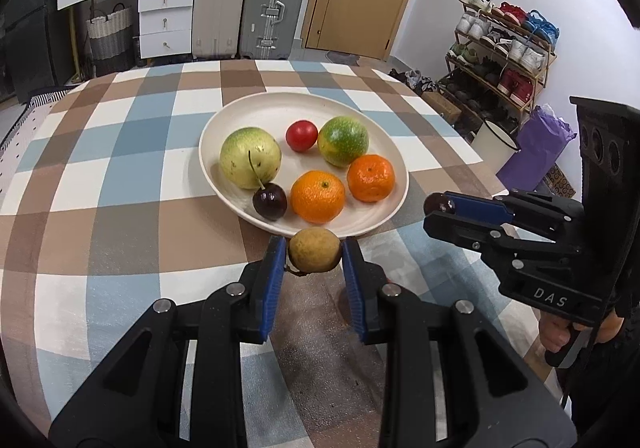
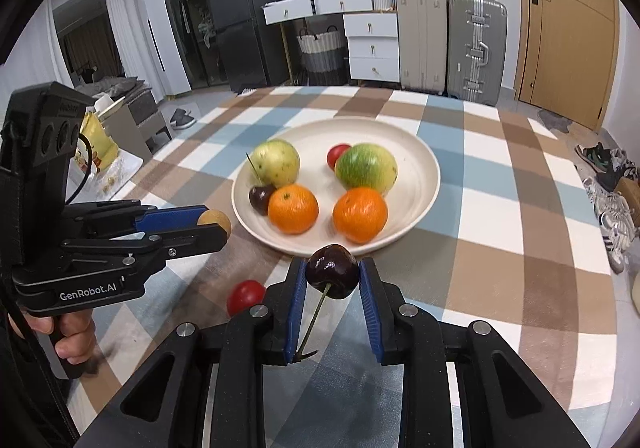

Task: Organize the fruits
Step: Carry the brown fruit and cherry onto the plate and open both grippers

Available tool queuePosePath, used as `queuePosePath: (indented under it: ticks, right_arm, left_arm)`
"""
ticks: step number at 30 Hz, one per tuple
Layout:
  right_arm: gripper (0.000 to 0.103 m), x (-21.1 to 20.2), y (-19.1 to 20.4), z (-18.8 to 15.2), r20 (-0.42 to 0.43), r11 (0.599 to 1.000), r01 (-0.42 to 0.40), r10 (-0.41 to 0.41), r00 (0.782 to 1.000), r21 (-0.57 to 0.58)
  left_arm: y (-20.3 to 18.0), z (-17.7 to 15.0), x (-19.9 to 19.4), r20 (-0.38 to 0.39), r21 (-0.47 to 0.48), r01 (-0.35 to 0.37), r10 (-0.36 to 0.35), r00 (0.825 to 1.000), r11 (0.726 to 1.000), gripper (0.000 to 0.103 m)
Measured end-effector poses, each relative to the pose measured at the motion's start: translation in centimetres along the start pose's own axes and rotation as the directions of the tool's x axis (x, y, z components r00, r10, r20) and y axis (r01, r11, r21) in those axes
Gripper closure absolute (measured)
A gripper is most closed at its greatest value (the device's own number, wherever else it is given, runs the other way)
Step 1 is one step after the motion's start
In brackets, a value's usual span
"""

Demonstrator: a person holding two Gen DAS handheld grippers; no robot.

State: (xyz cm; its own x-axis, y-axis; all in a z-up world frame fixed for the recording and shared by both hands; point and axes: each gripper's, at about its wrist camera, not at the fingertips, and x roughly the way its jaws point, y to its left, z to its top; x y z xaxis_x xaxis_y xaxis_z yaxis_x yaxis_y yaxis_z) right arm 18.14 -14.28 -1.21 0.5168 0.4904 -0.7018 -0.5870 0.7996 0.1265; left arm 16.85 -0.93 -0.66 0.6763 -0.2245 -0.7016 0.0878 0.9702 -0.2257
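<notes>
Plate [image 1: 224, 116] already held two green fruits, two oranges [image 1: 318, 196], small red fruit, one cherry. Your left gripper [image 1: 314, 254] had fingers clamped on tan round fruit [image 1: 315, 249], at plate's near rim. Your right gripper [image 2: 332, 276] had fingers clamped on dark cherry [image 2: 332, 270], stem hanging, also just short of plate. Left to do, by my read: drop both in, then fetch red fruit [image 2: 245, 295] lying loose on checked counter [image 2: 500, 208].
</notes>
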Motion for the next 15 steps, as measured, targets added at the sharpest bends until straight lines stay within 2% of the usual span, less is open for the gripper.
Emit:
queuePosePath:
  ticks: [15]
  right_arm:
    - [0.076, -3.0, 0.0, 2.3, 0.075, 1.0, -0.005, 0.005, 0.997, 0.004]
  left_arm:
    - [-0.2, 2.0, -2.8, 0.071, 0.004, -0.018, 0.018, 0.997, 1.0, 0.077]
